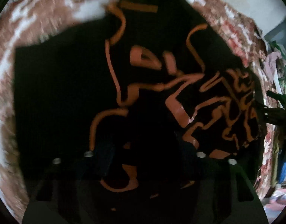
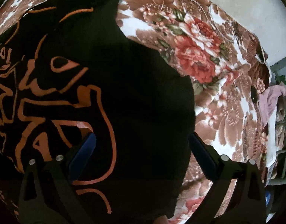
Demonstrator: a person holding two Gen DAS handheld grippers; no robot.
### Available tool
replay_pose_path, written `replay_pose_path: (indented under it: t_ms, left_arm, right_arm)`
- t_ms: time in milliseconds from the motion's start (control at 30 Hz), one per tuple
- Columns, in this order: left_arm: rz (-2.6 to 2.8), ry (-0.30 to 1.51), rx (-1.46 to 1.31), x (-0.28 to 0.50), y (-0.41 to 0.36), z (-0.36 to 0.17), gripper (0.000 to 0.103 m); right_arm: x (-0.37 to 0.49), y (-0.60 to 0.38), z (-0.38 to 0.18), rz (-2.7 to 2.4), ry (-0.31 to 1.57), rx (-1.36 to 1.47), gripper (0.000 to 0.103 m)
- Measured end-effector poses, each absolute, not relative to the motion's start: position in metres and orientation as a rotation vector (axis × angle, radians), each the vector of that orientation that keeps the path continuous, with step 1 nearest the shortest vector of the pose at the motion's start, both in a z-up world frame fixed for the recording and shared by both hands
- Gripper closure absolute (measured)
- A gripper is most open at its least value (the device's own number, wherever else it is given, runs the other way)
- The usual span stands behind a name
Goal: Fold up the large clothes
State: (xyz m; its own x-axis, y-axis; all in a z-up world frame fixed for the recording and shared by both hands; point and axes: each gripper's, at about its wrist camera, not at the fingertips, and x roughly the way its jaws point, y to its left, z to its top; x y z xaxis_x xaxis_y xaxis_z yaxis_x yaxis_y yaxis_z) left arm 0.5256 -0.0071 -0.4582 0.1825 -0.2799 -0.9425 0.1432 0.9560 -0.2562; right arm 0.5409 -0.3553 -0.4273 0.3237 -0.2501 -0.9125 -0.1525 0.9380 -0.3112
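A black garment with an orange line print [image 1: 135, 78] lies on a floral blanket [image 1: 10, 59] and fills most of the left wrist view, which is blurred. My left gripper [image 1: 144, 149] hangs low over the print; its fingers are dark against the cloth and I cannot tell how the jaws stand. The other gripper shows at the right edge [image 1: 275, 104]. In the right wrist view the same garment [image 2: 139, 93] covers the left and middle. My right gripper [image 2: 141, 147] is open, its blue-padded fingers [image 2: 85, 153] spread wide over the plain black part near the garment's right edge.
The floral blanket [image 2: 198, 56] with red roses spreads to the right. A white wall [image 2: 245, 9] rises behind it. Past the blanket's right edge are a pinkish cloth [image 2: 269, 100] and heaped laundry [image 2: 282, 123].
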Motion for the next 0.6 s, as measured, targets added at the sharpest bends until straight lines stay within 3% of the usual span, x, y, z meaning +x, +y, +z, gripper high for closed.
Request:
replay_pose_path:
  t_ms: [33, 100, 133, 467, 600]
  left_arm:
    - [-0.312, 1.360, -0.131, 0.526, -0.009, -0.461, 0.063]
    - [-0.324, 1.343, -0.134, 0.522, -0.012, -0.458, 0.083]
    - [-0.331, 1.337, -0.137, 0.521, -0.012, -0.455, 0.087]
    - [-0.304, 1.251, -0.015, 0.540, 0.006, -0.391, 0.088]
    - [-0.283, 1.336, 0.041, 0.545, 0.008, -0.422, 0.087]
  right_arm:
    - [0.540, -0.357, -0.431, -0.065, 1.251, -0.367, 0.005]
    - [0.538, -0.356, -0.435, -0.064, 1.260, -0.364, 0.005]
    - [0.538, -0.356, -0.437, -0.062, 1.264, -0.360, 0.005]
    - [0.540, -0.346, -0.427, 0.002, 1.298, -0.239, 0.005]
    - [0.533, -0.344, -0.435, -0.030, 1.266, -0.251, 0.005]
